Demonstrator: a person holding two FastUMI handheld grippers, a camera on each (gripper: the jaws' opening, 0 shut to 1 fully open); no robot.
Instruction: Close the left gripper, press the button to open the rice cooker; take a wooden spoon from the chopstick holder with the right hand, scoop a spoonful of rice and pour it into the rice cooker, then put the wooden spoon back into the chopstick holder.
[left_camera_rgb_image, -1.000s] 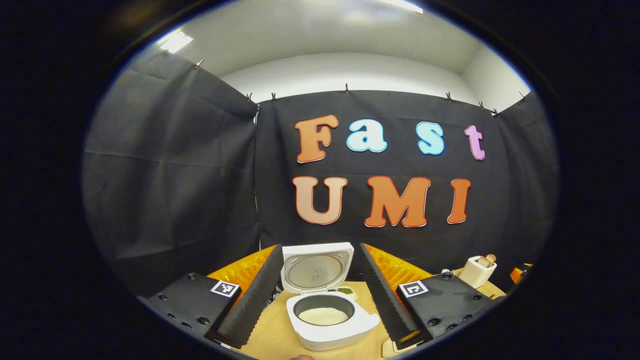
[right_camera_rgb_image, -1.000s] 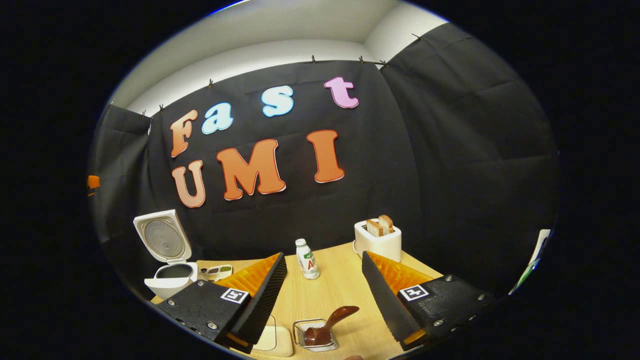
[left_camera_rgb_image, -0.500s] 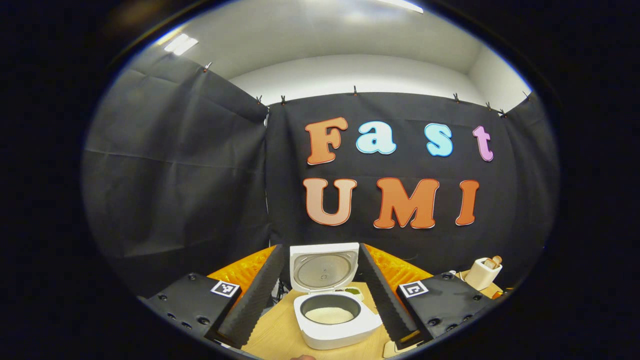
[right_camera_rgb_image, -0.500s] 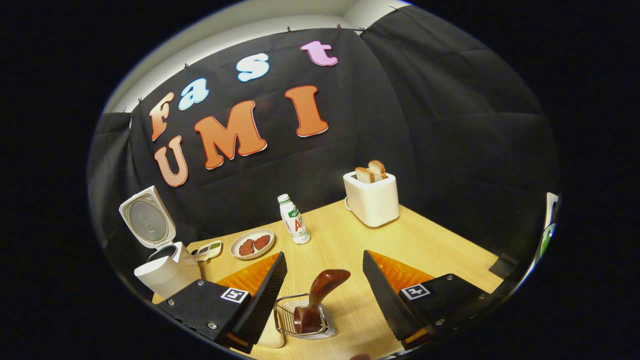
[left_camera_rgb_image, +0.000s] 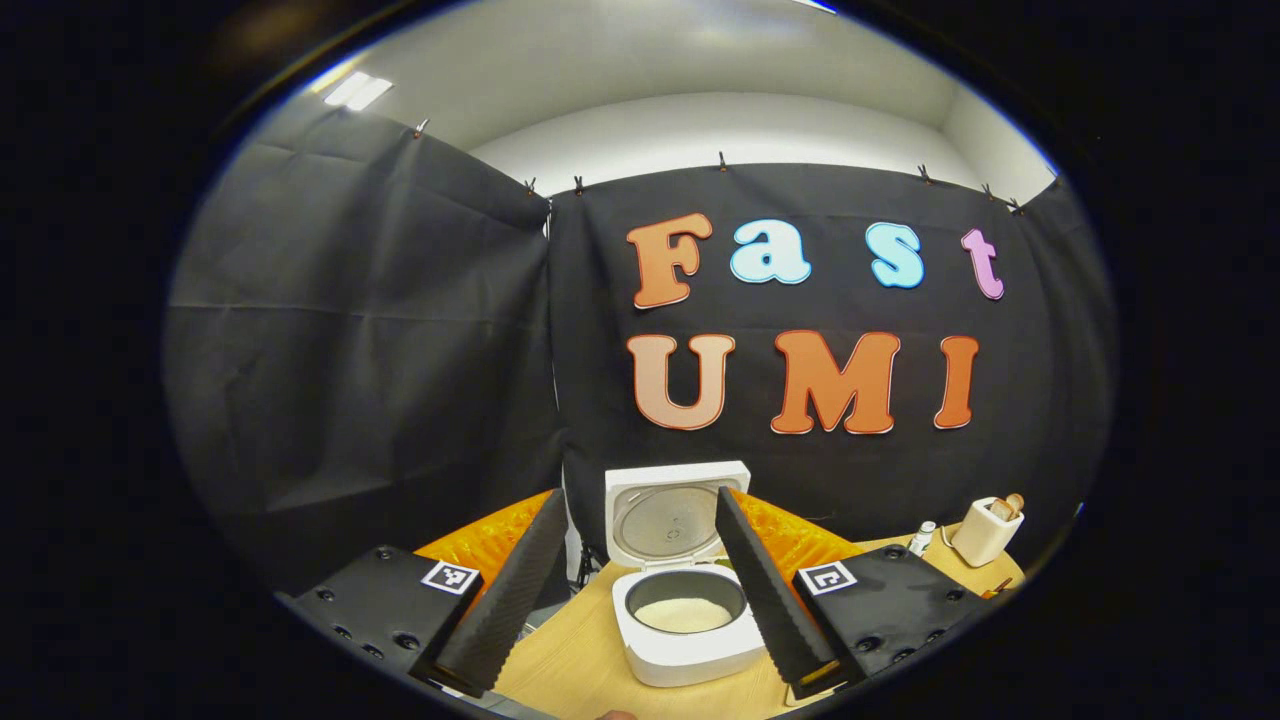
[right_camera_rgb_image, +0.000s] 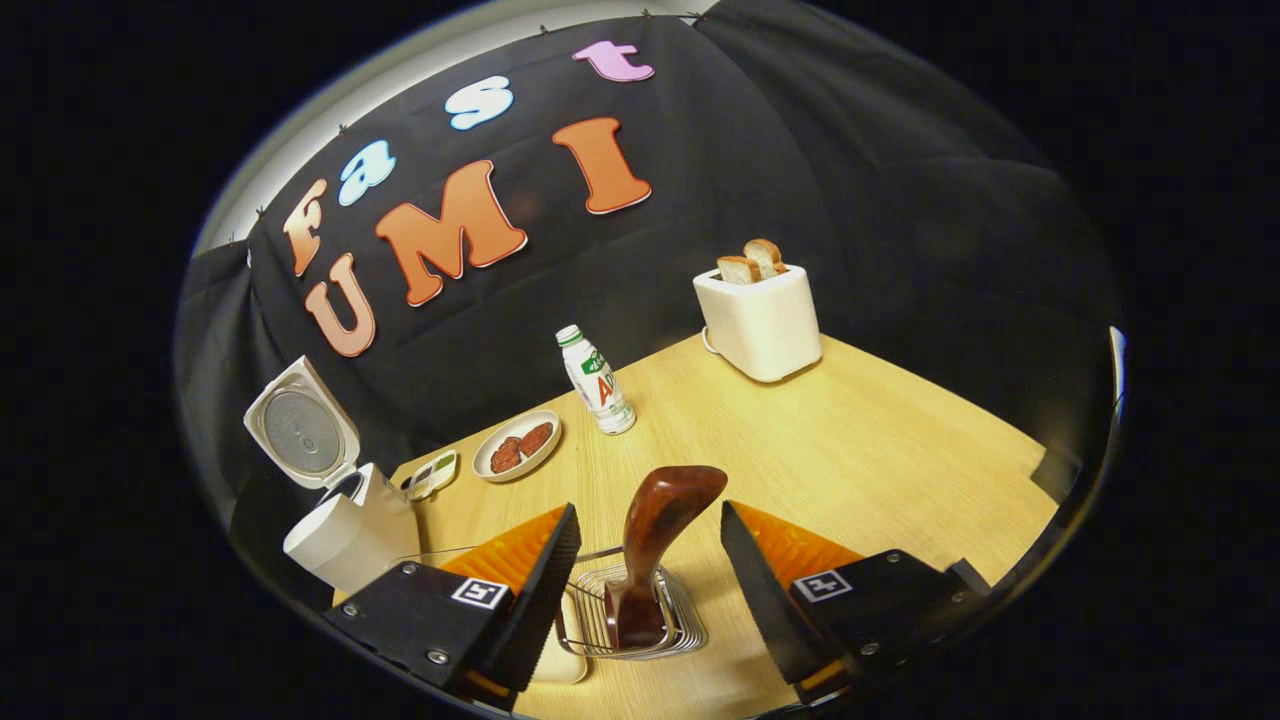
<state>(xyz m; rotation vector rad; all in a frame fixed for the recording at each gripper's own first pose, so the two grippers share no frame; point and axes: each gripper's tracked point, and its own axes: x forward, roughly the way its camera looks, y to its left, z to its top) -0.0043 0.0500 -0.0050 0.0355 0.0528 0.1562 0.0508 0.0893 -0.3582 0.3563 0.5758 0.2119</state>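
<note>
Rice cooker (left_camera_rgb_image: 690, 610): stood on the wooden table (right_camera_rgb_image: 850, 440) with its lid (left_camera_rgb_image: 668, 522) raised upright; white rice lay in the inner pot (left_camera_rgb_image: 690, 612).
Wooden spoon (right_camera_rgb_image: 650, 545): stood in the wire chopstick holder (right_camera_rgb_image: 630, 620), dark handle leaning up and to the right.
Right gripper (right_camera_rgb_image: 640, 590): fingers spread wide on either side of the spoon handle, not touching it.
Left gripper (left_camera_rgb_image: 630, 590): fingers spread apart, empty, framing the cooker from in front.
Toaster (right_camera_rgb_image: 758, 318): at the far side of the table, two slices of bread in its slots.
Bottle (right_camera_rgb_image: 596, 380): upright near the plate (right_camera_rgb_image: 517, 446) of dark food pieces.
Small dish (right_camera_rgb_image: 432, 474): between the plate and the cooker.
</note>
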